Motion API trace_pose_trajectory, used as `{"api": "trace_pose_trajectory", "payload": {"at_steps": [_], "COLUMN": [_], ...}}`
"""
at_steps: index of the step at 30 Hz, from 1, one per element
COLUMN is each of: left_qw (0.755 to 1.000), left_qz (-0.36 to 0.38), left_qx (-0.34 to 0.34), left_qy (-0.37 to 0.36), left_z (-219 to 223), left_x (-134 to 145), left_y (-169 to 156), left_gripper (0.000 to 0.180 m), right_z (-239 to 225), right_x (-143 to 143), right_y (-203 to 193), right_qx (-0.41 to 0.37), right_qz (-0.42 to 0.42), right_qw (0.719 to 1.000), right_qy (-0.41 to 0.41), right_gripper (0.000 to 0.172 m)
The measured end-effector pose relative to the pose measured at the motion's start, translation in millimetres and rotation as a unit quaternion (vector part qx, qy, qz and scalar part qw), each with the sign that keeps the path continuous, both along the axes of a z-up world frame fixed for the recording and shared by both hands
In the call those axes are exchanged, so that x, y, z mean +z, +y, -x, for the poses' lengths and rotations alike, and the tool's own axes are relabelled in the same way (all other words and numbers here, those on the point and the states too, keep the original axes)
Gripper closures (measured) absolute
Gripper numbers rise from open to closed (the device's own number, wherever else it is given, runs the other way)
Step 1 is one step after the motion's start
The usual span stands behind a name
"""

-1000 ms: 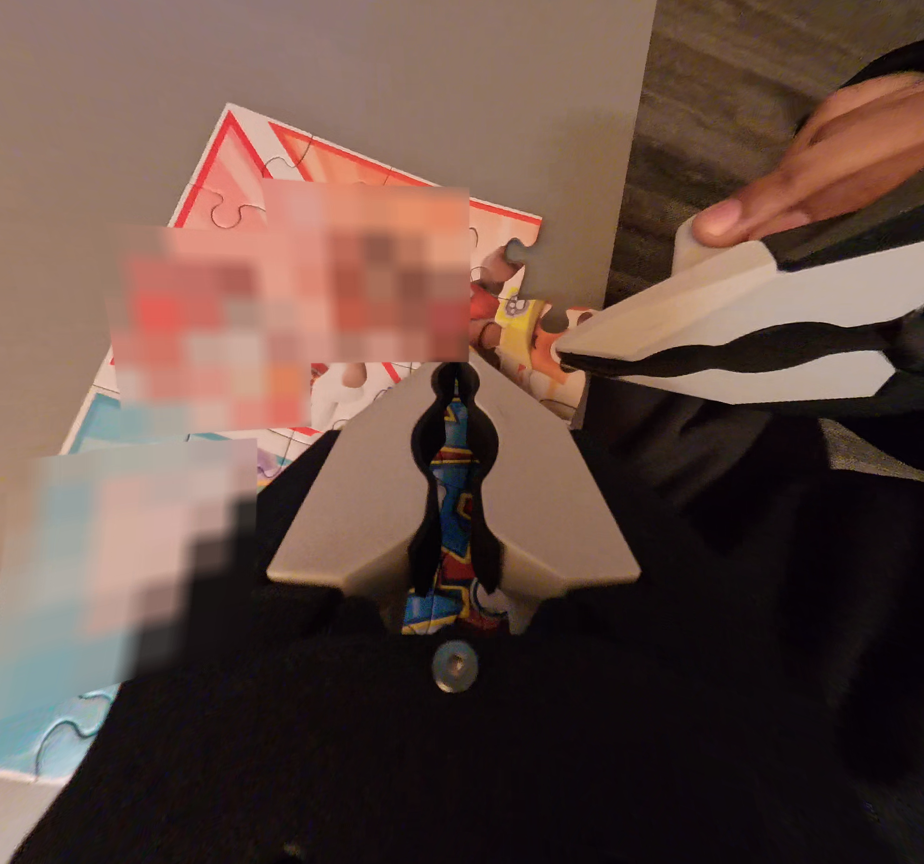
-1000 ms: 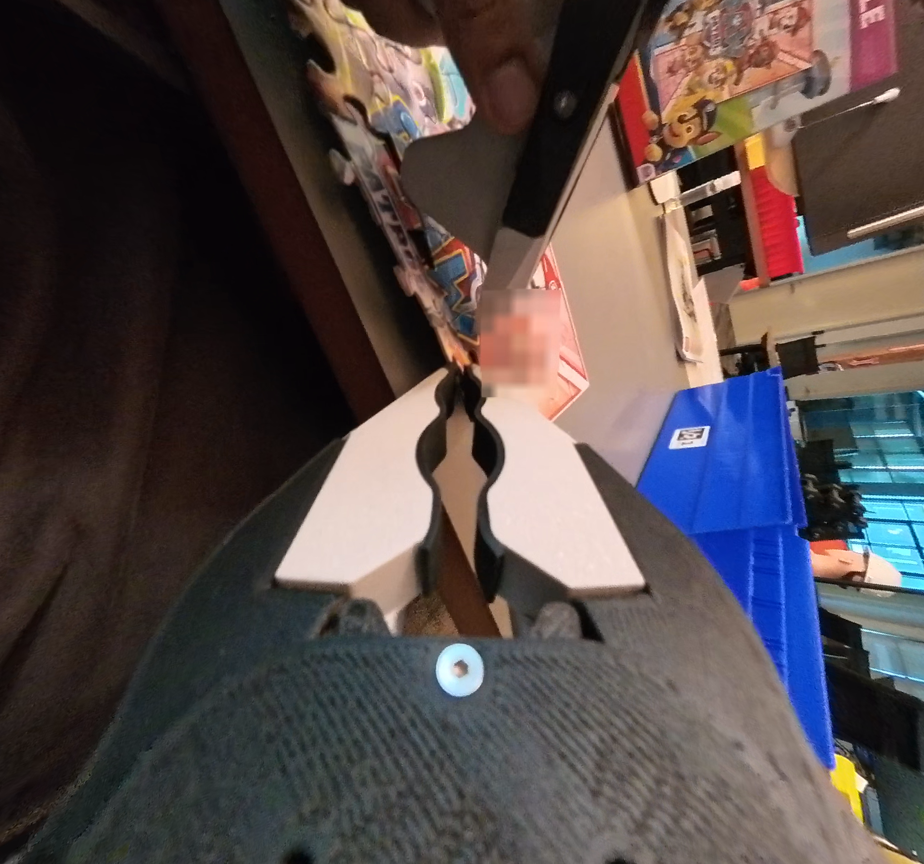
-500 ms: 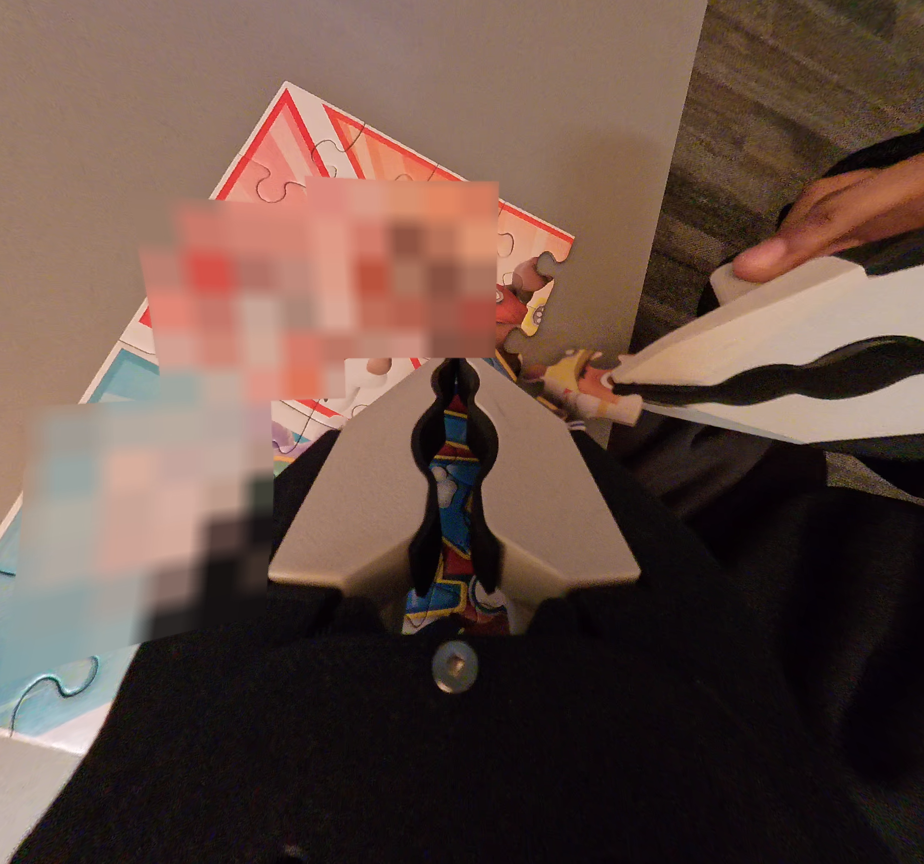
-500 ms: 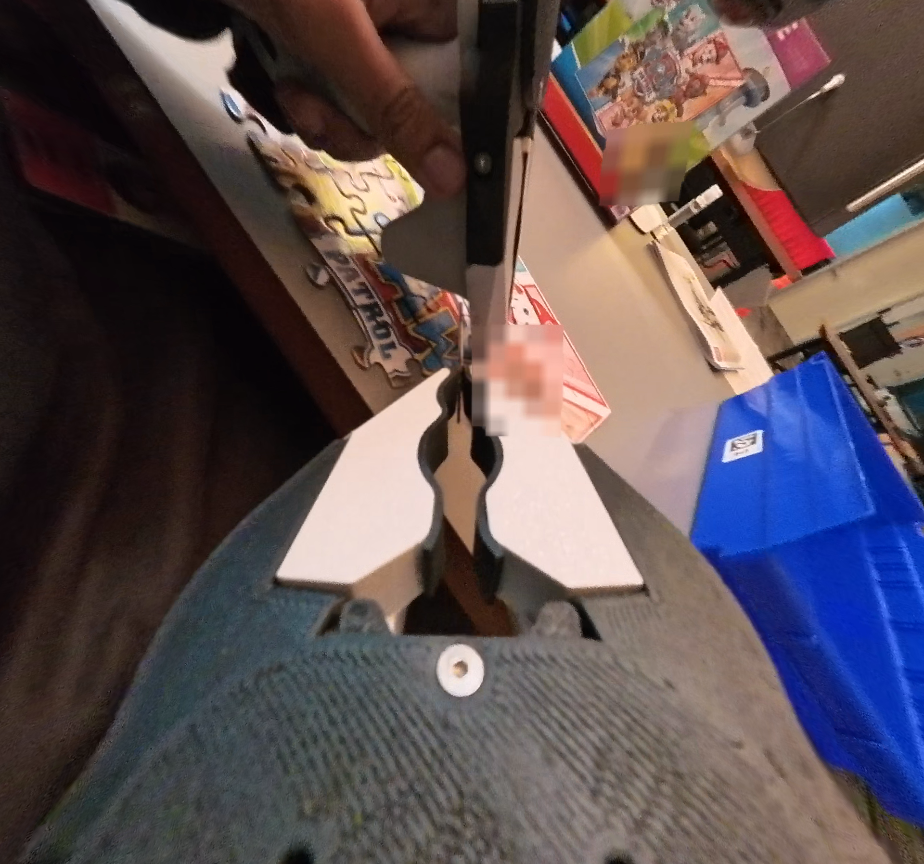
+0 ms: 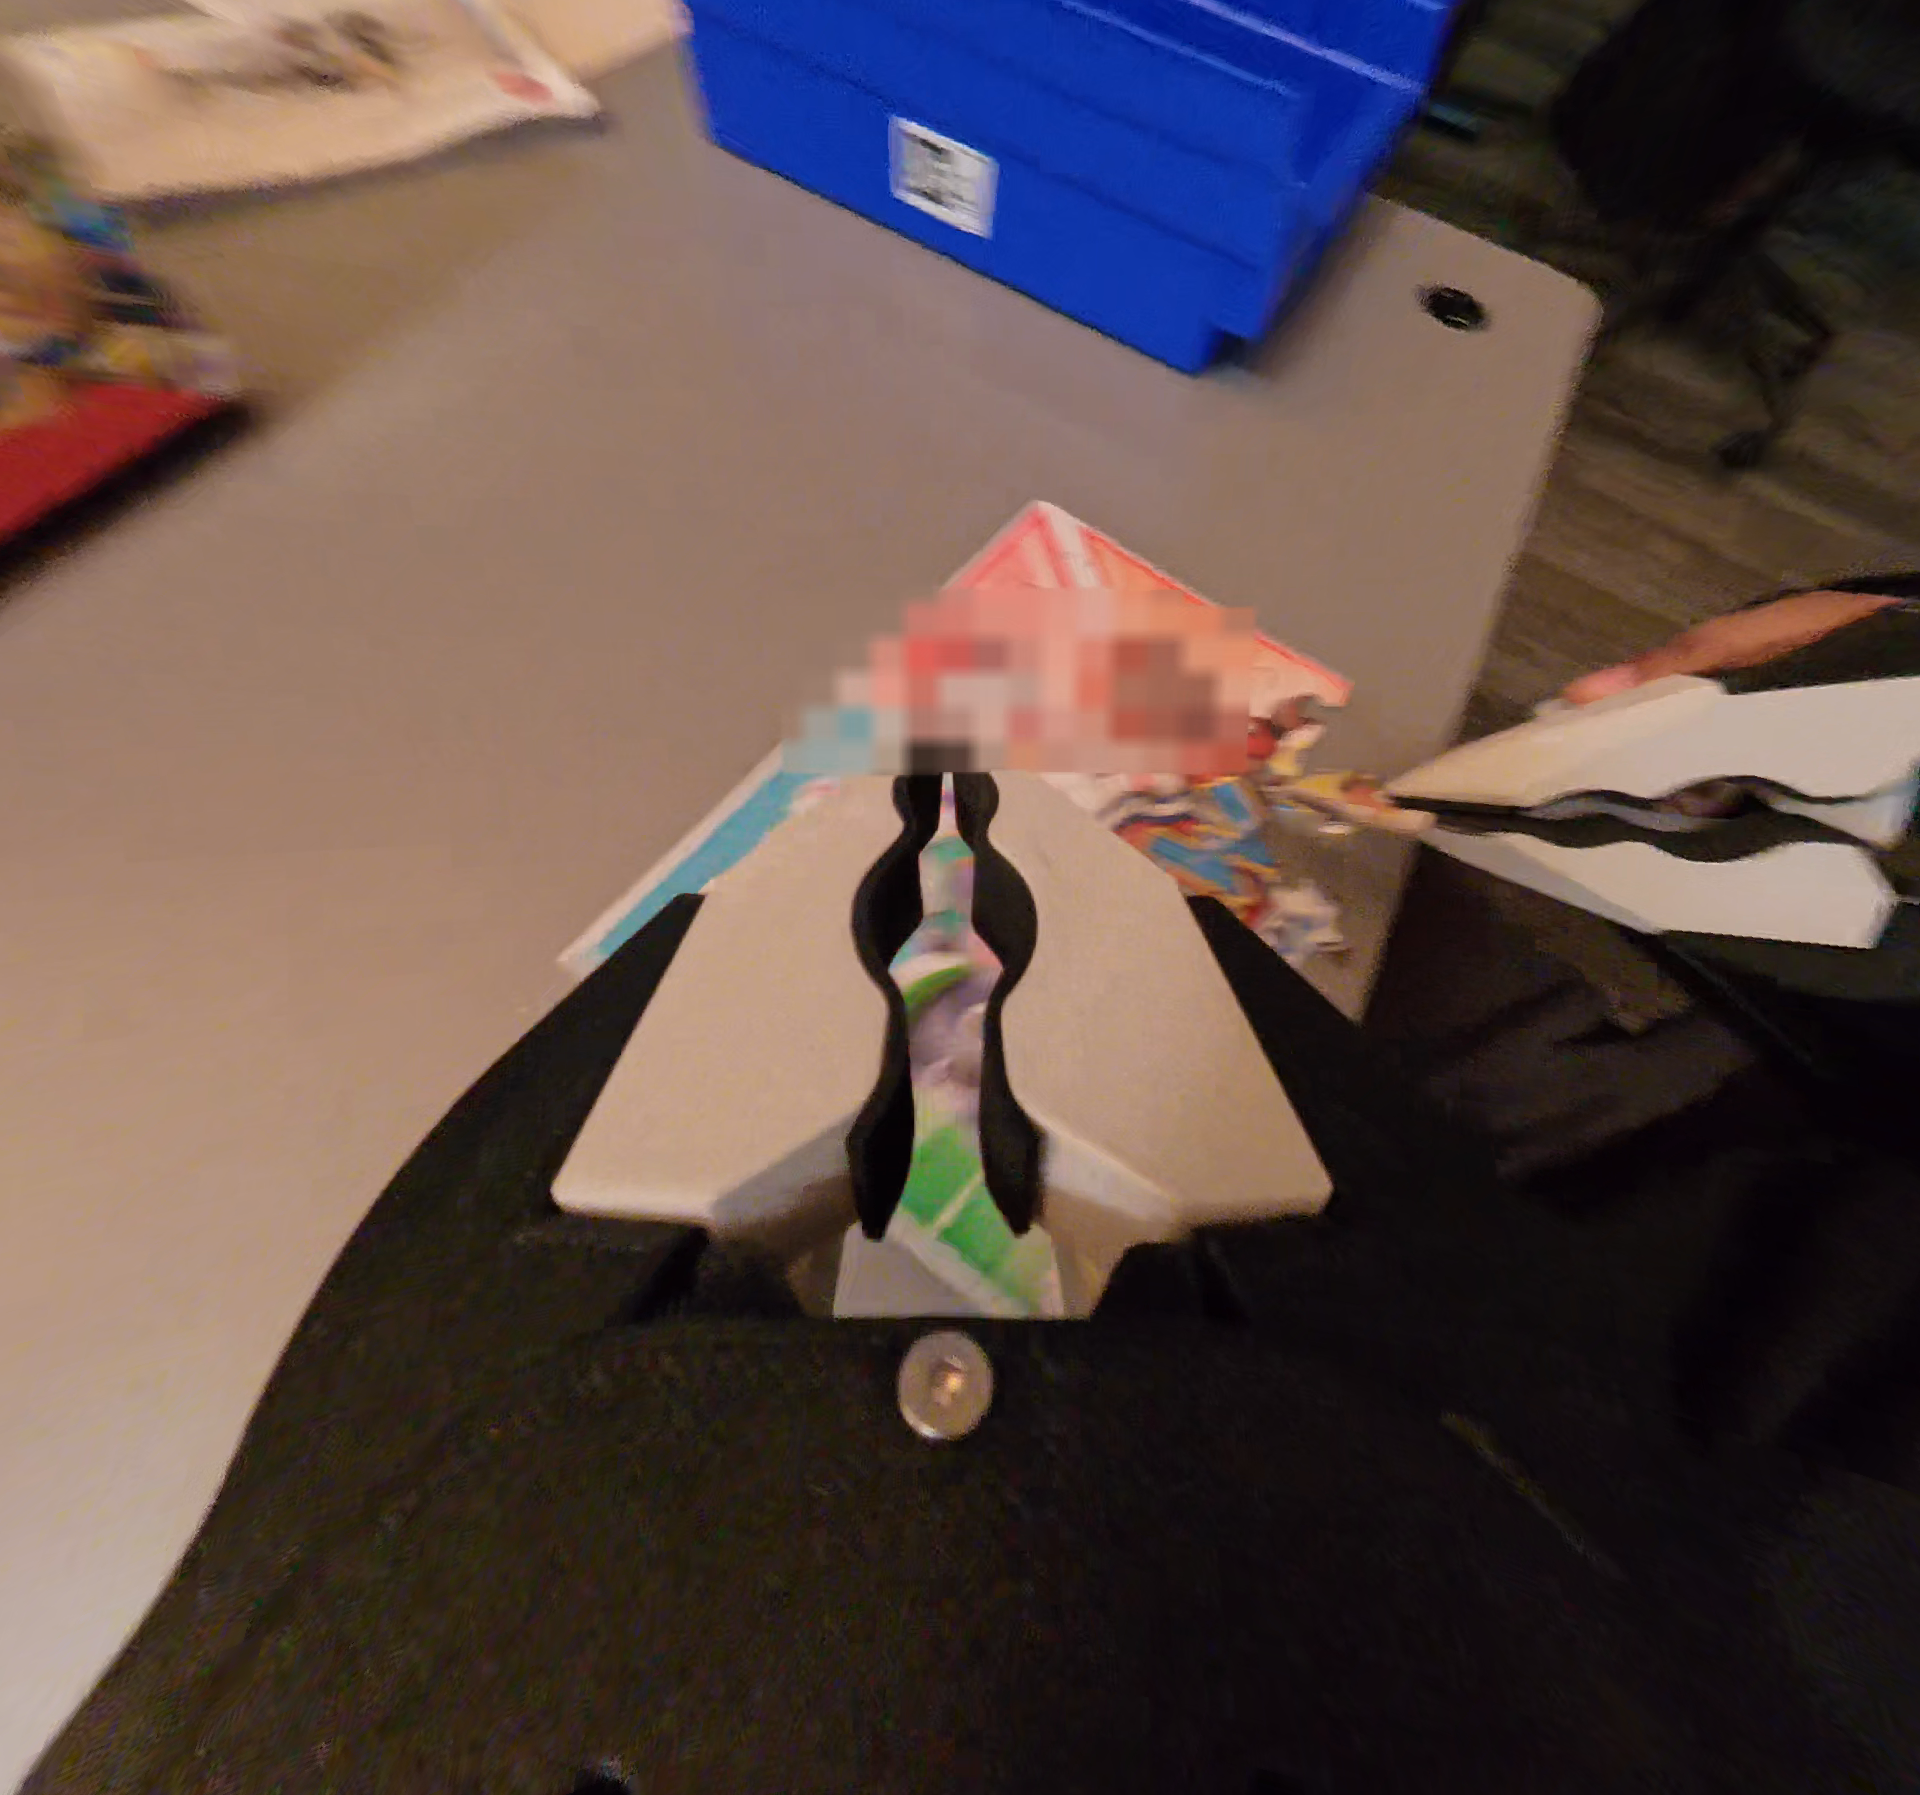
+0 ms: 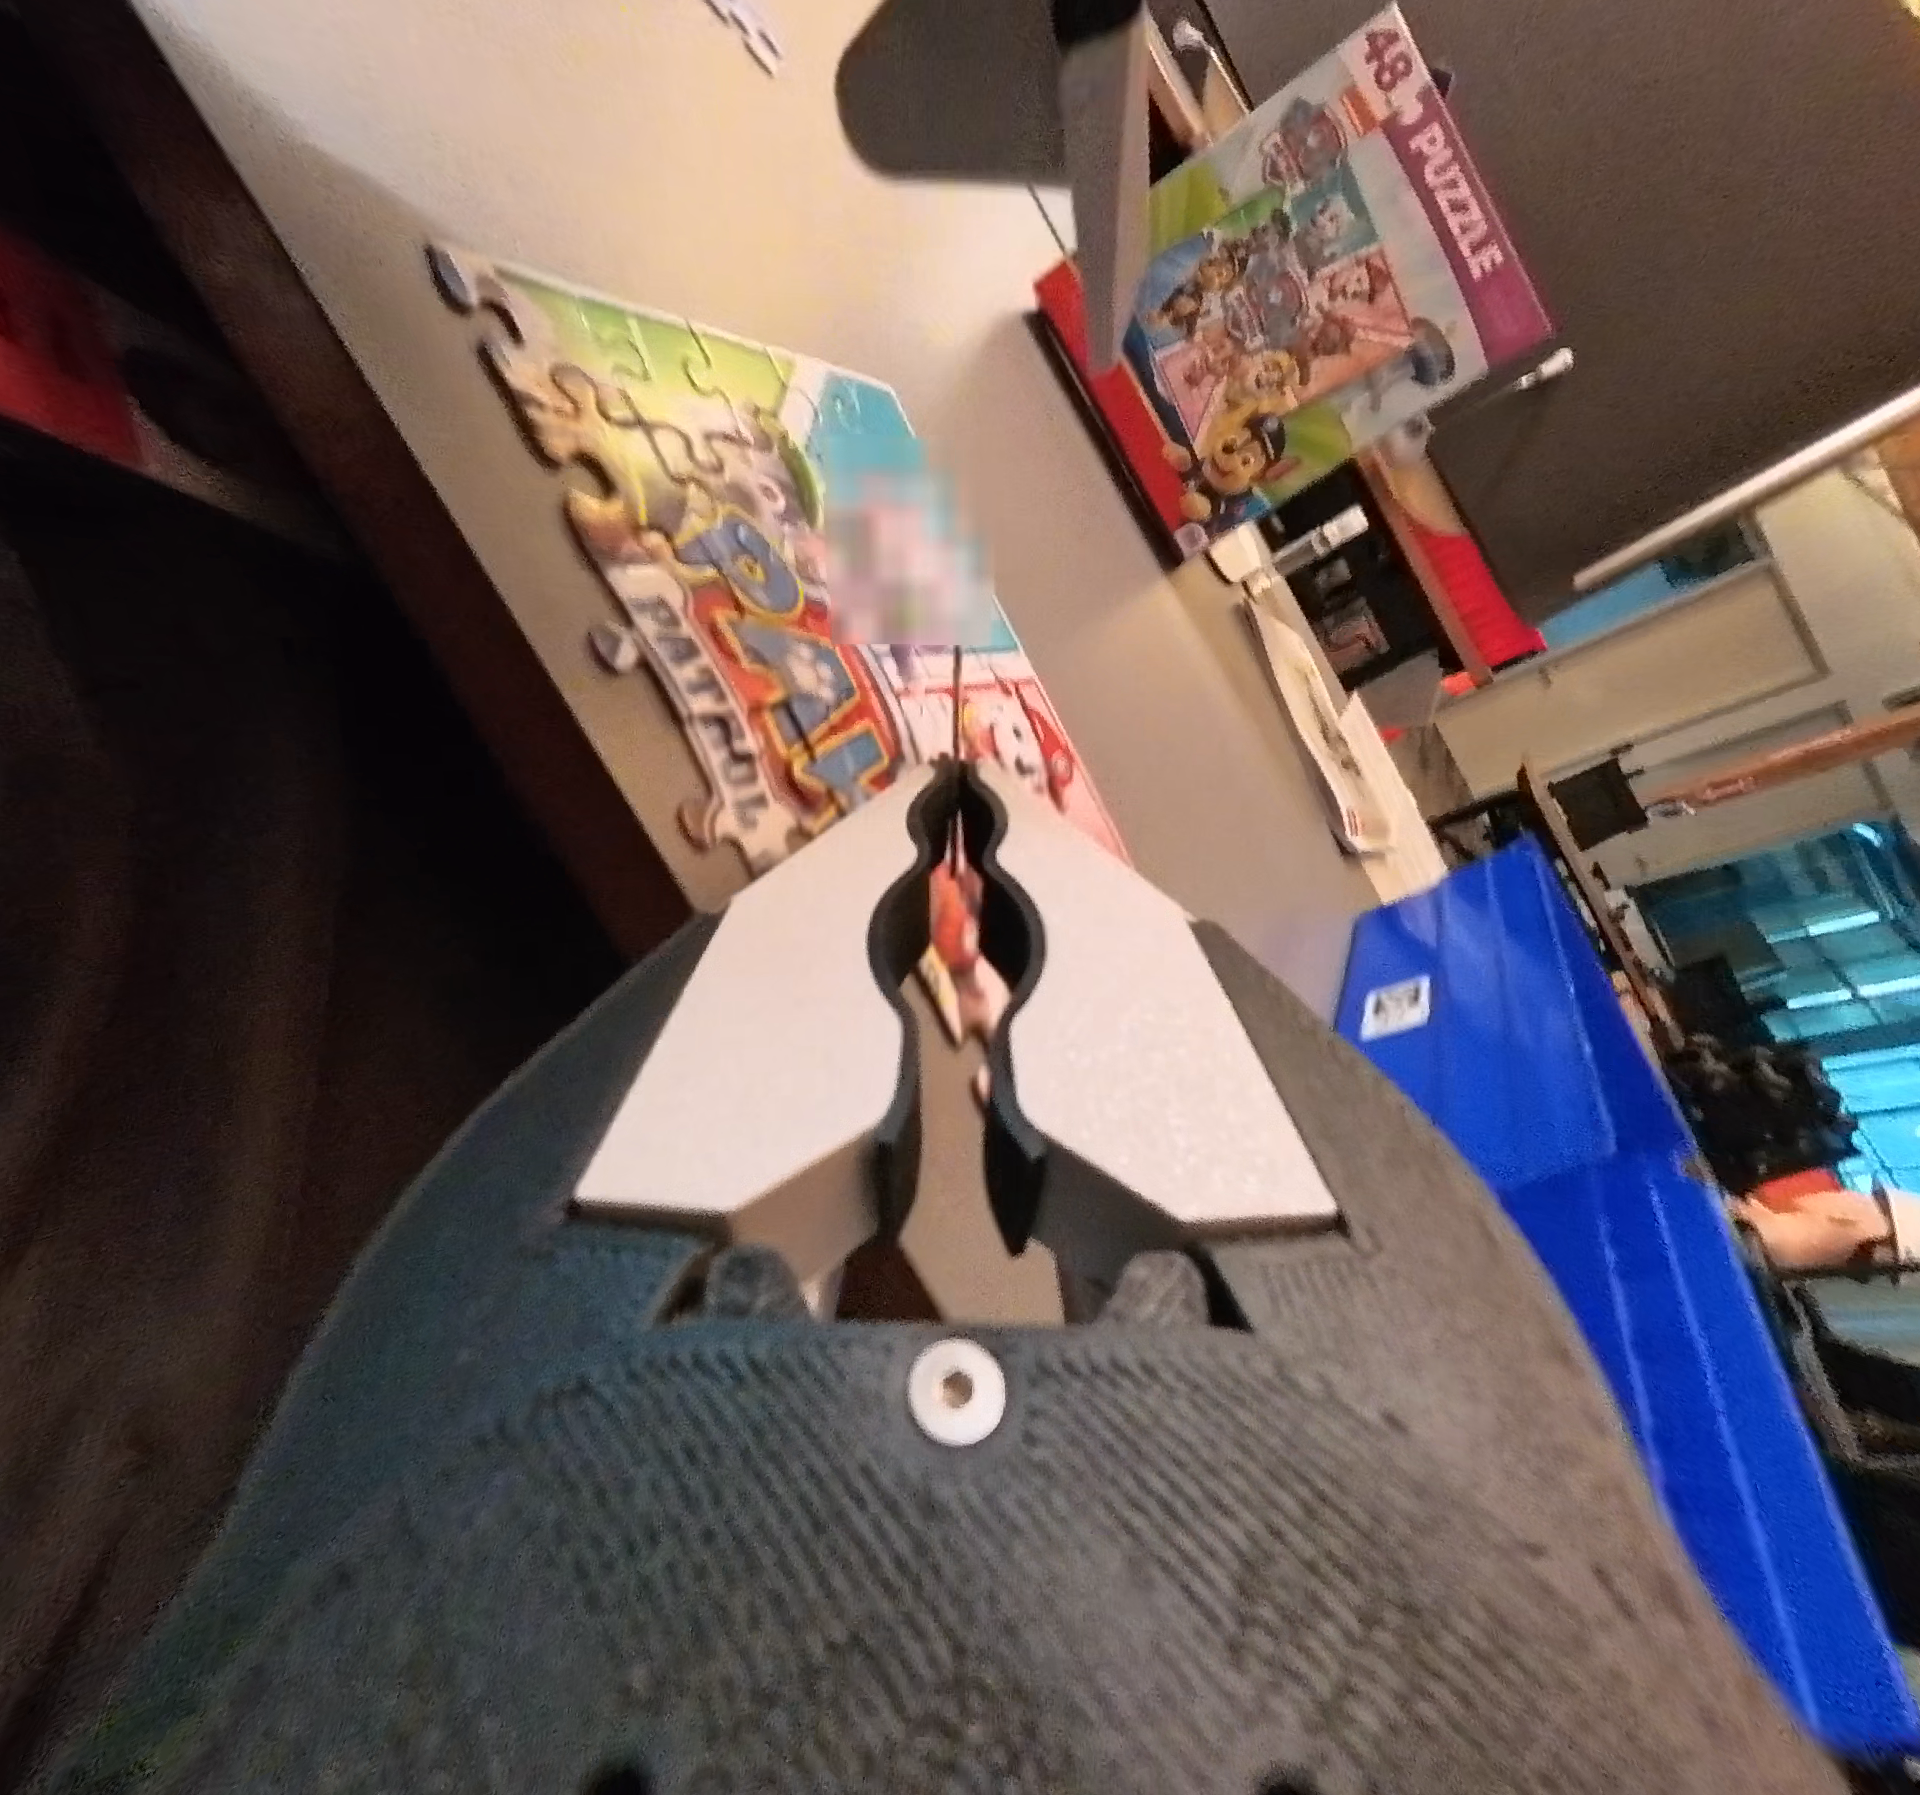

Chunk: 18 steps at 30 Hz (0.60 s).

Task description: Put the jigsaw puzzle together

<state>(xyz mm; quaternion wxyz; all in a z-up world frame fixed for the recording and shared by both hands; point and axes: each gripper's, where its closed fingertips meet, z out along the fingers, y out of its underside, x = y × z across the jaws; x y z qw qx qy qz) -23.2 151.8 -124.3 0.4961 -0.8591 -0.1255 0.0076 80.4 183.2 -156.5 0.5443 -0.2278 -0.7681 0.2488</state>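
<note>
Landmark: the puzzle [image 5: 1195, 841] at the table's [image 5: 520, 602] near right corner. Left of it, beyond bare tabletop, lies the red box [image 5: 94, 457]. The left gripper [image 5: 943, 789] hovers over the puzzle's middle, fingers nearly together, nothing visibly between them. Behind stands the blue bin [image 5: 1039, 135]. At the puzzle's right edge, the right gripper [image 6: 956, 789] is clamped on a puzzle piece [image 5: 1340, 795]. That piece overhangs the table corner; any slip there could drop it to the floor.

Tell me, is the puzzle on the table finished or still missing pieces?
Unfinished. The puzzle's edge nearest the table rim is ragged with open tabs and notches.
</note>
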Motion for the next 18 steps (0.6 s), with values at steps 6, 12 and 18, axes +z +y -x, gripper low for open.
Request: {"api": "trace_pose_trajectory", "payload": {"at_steps": [6,12,18], "left_qw": [0.965,0.934,0.933], "left_qz": [0.001,-0.099,-0.112], "left_qx": [0.244,0.337,0.338], "left_qy": [0.096,0.060,0.054], "left_z": [119.4,141.8,144.1], "left_x": [70.6,116.3,119.8], "left_y": [-153.6,-252.8,-269.9], "left_gripper": [0.174,0.169,0.169], "right_z": [64.0,156.7,217.6], "right_x": [25.9,38.7,13.1], "right_y": [-81.0,-205.6,-281.7], "right_qx": [0.134,0.263,0.288], "right_qz": [-0.032,-0.042,-0.076], "right_qw": [0.990,0.964,0.954], "right_qy": [0.022,0.019,-0.028], "right_gripper": [0.172,0.172,0.170]}}
